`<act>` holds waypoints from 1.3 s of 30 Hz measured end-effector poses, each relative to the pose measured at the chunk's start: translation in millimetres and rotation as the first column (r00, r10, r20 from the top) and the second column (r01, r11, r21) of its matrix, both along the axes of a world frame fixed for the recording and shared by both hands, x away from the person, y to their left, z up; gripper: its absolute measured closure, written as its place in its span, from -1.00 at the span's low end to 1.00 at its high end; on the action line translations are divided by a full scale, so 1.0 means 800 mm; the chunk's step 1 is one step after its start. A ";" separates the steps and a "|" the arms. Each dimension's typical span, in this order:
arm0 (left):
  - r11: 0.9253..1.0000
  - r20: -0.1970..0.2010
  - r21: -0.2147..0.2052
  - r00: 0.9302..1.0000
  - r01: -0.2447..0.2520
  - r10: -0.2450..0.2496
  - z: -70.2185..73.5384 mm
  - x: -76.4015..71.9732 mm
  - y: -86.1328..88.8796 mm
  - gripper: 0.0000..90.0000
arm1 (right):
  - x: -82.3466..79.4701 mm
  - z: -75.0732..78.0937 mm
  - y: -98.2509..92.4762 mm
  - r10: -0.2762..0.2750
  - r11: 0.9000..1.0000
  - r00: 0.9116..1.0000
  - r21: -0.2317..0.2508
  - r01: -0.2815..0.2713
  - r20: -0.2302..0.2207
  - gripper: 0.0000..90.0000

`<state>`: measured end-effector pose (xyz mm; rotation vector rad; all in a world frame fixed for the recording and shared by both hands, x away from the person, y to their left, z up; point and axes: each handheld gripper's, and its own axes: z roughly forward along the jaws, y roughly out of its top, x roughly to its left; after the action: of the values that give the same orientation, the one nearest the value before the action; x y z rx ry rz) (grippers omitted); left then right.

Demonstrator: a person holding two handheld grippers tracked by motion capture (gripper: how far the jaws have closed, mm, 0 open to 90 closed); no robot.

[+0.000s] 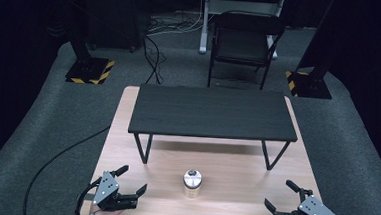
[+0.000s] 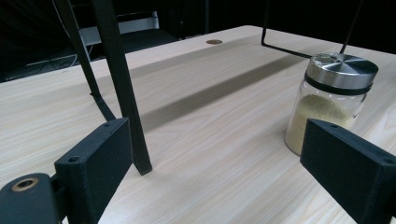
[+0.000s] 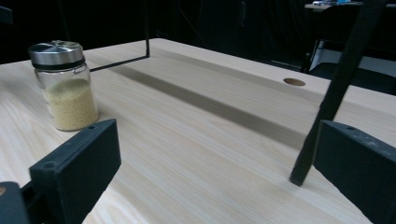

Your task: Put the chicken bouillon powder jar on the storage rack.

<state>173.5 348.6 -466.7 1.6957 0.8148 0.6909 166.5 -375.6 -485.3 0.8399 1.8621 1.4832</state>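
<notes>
1. A small glass jar with a brushed metal lid is seen standing upright on the light wooden table, near its front edge and about midway between the two grippers. It stands in front of the black shelf that is raised on thin metal legs, and touches neither the legs nor a gripper.

2. The left gripper is held at the front left corner of the table with its jaws spread wide and nothing between them. In the left gripper view the jar is seen ahead and to the right, partly behind the right-hand jaw.

3. The right gripper is held at the front right corner, likewise spread and empty. In the right gripper view the jar is seen well off to the left.

4. The jar is about half filled with a pale yellow granular powder. It is judged to be light to moderate in weight, rigid, and breakable if dropped or knocked against the shelf legs.

5. The glass wall is judged to be smooth and slippery, so a firm, level pinch would be needed.

6. Hold is best taken across the glass body just below the lid, where the black band and the overhanging lid would stop a slide. The lid alone is judged a poorer hold, since whether it is screwed tight cannot be told.
</notes>
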 end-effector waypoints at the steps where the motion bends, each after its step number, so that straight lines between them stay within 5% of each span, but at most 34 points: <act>1: 1.000 0.000 -0.002 1.000 -0.002 0.002 0.000 0.000 0.000 -0.80 | 0.001 0.000 0.001 0.005 1.000 1.000 -0.001 -0.005 -0.001 -1.00; 10: 1.000 0.002 -0.013 1.000 -0.003 0.003 -0.001 0.000 0.002 -0.80 | 0.025 -0.005 0.030 0.131 0.989 0.991 0.080 -0.128 -0.040 -1.00; 22: 1.000 0.006 -0.029 1.000 -0.011 0.011 -0.002 -0.001 0.008 -0.80 | 0.106 -0.011 0.119 0.354 0.935 0.930 0.021 -0.353 -0.098 -1.00; 31: 0.999 0.006 -0.030 1.000 -0.010 0.010 -0.002 -0.002 0.010 -0.80 | 0.137 -0.034 0.180 0.404 0.915 0.905 0.055 -0.400 -0.131 -1.00; 39: 1.000 0.006 -0.029 1.000 -0.008 0.008 -0.002 -0.002 0.010 -0.80 | 0.152 -0.046 0.215 0.418 0.908 0.897 0.076 -0.411 -0.141 -0.98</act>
<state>172.0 356.4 -468.5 1.6648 0.8243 0.6864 288.3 -203.4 -522.5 0.6121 2.2354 1.7609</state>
